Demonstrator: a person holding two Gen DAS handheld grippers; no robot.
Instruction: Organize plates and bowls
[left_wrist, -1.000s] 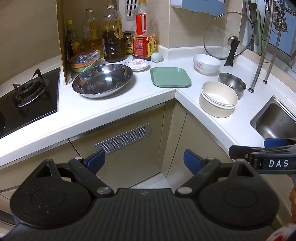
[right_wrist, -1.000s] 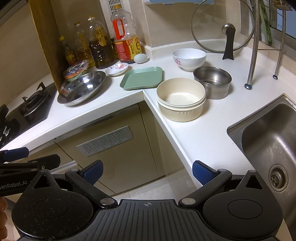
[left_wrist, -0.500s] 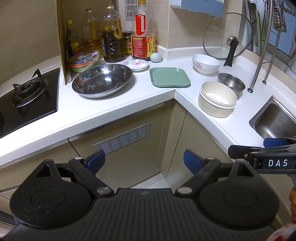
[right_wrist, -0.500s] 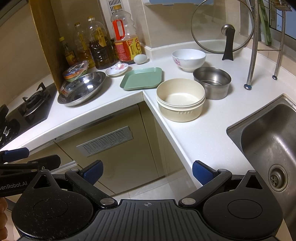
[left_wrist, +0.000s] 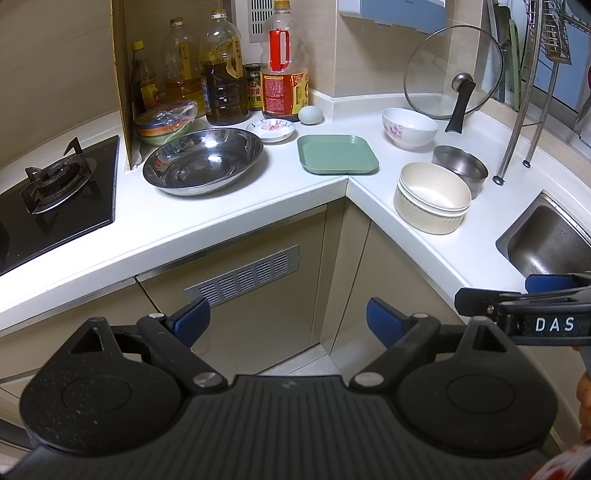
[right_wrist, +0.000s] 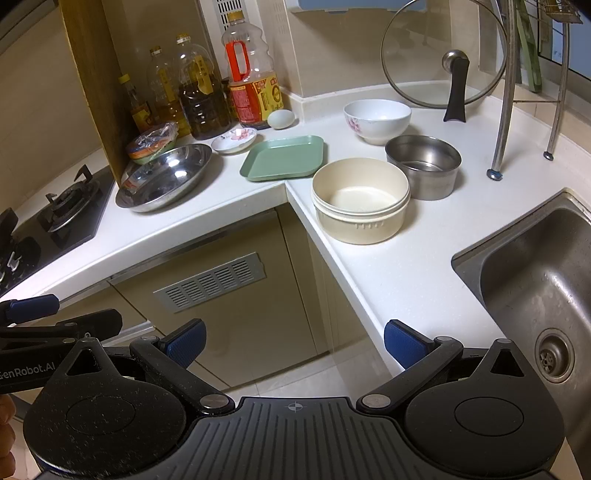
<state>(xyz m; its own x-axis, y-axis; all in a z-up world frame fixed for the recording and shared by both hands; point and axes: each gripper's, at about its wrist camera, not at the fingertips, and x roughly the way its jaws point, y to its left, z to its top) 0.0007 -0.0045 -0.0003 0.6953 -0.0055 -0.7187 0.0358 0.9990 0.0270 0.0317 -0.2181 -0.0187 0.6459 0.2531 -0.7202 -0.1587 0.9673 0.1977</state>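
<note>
The white countertop (left_wrist: 229, 206) wraps an inside corner and carries all the dishes. Largest is the steel basin (left_wrist: 203, 160), wide, shallow and holding nothing, just right of the gas hob (left_wrist: 55, 181). Next comes the cream bowl (right_wrist: 360, 199) near the counter's front edge (it looks like two nested rims, though that is hard to settle); its inside is bare. The green square plate (right_wrist: 284, 158) lies flat at the corner, nothing on it. Just behind the cream bowl, nearly touching it, stands the steel pot (right_wrist: 424, 166), with some liquid or a reflection at its bottom; which one is unclear. Behind that sits the white floral bowl (right_wrist: 376, 120), its inside bare. The small floral saucer (left_wrist: 271, 129) rests between the basin and the oil bottles (left_wrist: 221, 88), beside a pale egg (left_wrist: 310, 114).

The right wrist view shows the sink (right_wrist: 535, 295) down to its drain; the left view catches only its corner but shows more of the hob. A glass lid (left_wrist: 452, 74) leans on the wall behind the bowls, and a wrapped striped bowl (left_wrist: 166, 123) sits behind the basin.

The left gripper (left_wrist: 288, 321) and the right gripper (right_wrist: 293, 341) both hang in front of the cabinets, off the counter, fingers spread wide and holding nothing.
</note>
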